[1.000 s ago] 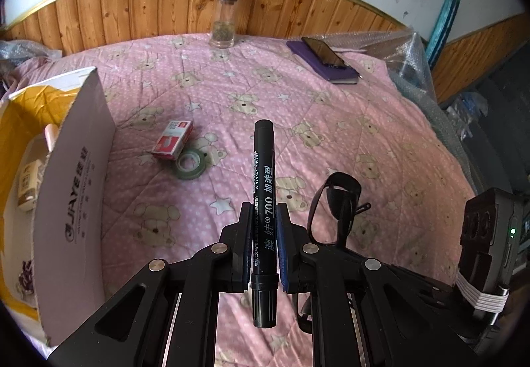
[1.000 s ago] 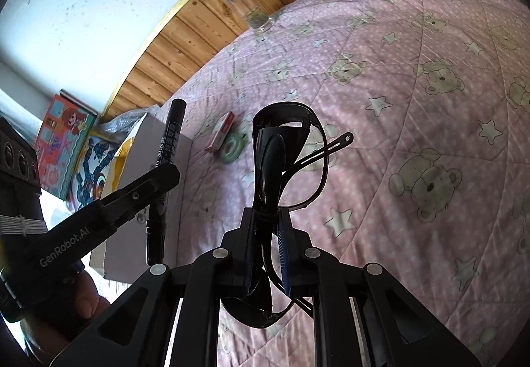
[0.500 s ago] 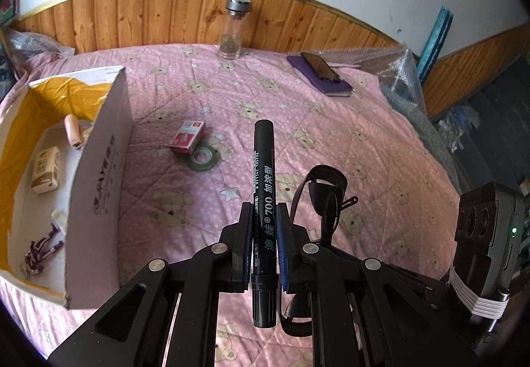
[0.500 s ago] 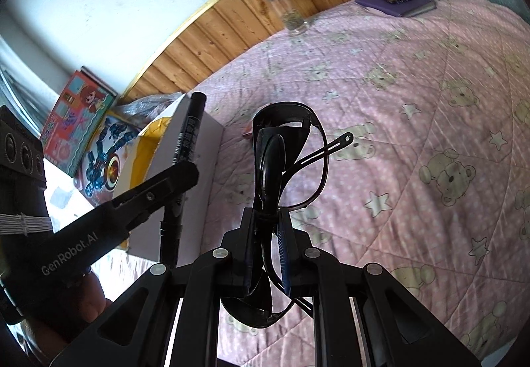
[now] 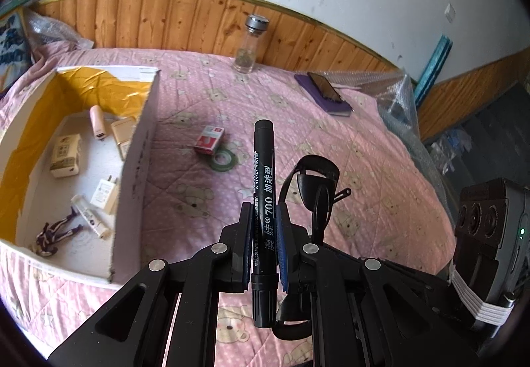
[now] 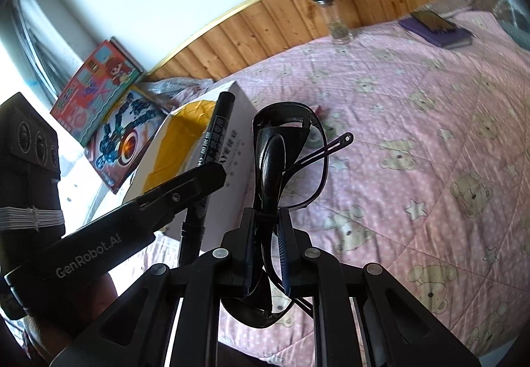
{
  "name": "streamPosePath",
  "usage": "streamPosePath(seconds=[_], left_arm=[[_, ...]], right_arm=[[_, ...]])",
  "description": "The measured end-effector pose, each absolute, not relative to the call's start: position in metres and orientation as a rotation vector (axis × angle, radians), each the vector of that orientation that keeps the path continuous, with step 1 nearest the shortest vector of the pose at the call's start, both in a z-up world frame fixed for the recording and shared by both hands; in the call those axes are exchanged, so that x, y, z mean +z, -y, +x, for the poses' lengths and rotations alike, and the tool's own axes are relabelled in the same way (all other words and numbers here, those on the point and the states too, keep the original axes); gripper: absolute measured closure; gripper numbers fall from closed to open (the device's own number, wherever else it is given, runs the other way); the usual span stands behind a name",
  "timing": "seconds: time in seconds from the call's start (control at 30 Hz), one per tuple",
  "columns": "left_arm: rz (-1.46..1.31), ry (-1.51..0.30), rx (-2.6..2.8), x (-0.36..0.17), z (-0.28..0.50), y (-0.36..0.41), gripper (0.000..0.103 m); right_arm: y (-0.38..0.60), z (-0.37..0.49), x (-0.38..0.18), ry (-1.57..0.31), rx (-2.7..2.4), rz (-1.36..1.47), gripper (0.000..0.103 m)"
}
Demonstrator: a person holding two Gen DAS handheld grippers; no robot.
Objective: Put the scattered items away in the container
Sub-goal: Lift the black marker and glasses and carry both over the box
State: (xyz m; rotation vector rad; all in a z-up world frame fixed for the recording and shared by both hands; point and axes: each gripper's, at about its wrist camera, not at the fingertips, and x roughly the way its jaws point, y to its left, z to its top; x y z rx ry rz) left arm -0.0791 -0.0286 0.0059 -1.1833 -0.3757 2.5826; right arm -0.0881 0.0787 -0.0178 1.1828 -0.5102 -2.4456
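Left wrist view shows the left gripper [image 5: 265,227] clamped on a black marker [image 5: 264,188], which lies lengthwise between the pads with its tip pointing forward, probably so it can drop straight down once the jaws part. To its left sits the open white box [image 5: 145,148], near the left edge of the pink bedspread [image 5: 381,168]. Small items lie on the box floor, among them a cream packet [image 5: 65,155] and a white charger [image 5: 105,191]. A red-and-white small carton [image 5: 210,139] and a green tape roll [image 5: 224,160] remain loose on the bedspread, just beside each other and right of the box wall.

Right wrist view shows the right gripper [image 6: 265,234] closed on folded dark glasses [image 6: 288,161], gripped where the frame is bunched together, one temple arm sticking out to the right. It alone shows the picture books [image 6: 106,108] leaning against the wall beyond the box; only the left view looks into the box. Both carried things appear short of the box, not yet over its opening. A glass bottle [image 5: 250,45] stands at the far edge, a phone on a purple notebook [image 5: 326,95] towards the far right corner.
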Motion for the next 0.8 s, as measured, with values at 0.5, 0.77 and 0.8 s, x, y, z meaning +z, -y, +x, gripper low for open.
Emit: streamPosePath(seconds=[0.5, 0.77, 0.8], left_arm=[[-1.159, 0.615, 2.669, 0.014, -0.068, 0.126, 0.09], [-1.16, 0.759, 2.714, 0.015, -0.075, 0.181, 0.09], [-1.162, 0.776, 2.719, 0.015, -0.076, 0.187, 0.09]], right_arm=[[-0.011, -0.109, 0.02, 0.289, -2.366, 1.109, 0.089], [0.033, -0.134, 0.035, 0.166, -2.3, 1.084, 0.089], [0.038, -0.138, 0.036, 0.151, -2.292, 1.082, 0.089]])
